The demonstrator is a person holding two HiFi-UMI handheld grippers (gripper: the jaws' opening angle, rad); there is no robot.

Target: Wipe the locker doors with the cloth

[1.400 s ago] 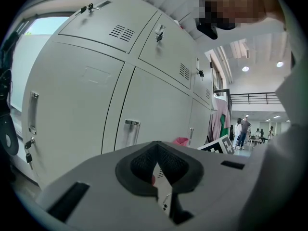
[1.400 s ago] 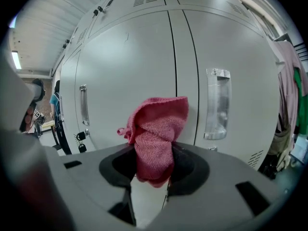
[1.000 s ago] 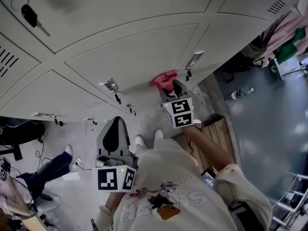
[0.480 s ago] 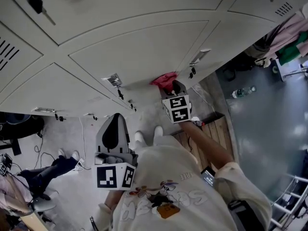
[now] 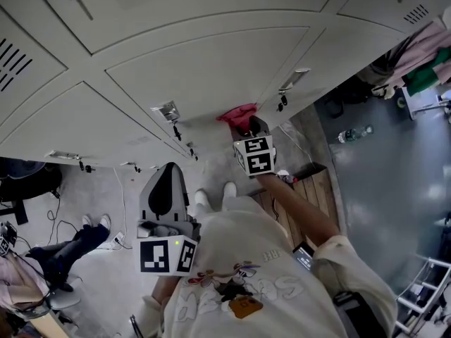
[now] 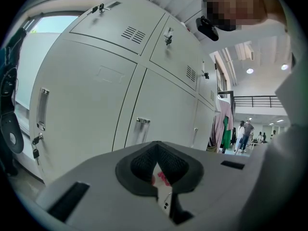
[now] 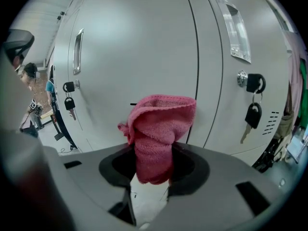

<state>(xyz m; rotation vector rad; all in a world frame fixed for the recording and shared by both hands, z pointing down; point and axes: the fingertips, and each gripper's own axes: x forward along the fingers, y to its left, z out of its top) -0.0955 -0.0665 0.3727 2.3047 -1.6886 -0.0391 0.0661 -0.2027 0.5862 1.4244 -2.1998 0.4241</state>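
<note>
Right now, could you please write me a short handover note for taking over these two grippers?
Left gripper: jaws together, empty, held back from the locker doors.
Right gripper: shut on the pink cloth, which sticks out toward a lower door beside the seam between two doors; contact unclear.
Done: no wipe marks show, so progress cannot be judged.
Left to do: probably press the cloth on and wipe door by door, minding the hanging keys.

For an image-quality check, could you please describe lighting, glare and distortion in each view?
Head view: dim, with the pale grey metal locker doors bowed by the lens. Left gripper view: dark fisheye corners, bright ceiling lights. Right gripper view: pink terry cloth sharp, glare on the chrome recessed handle.
</note>
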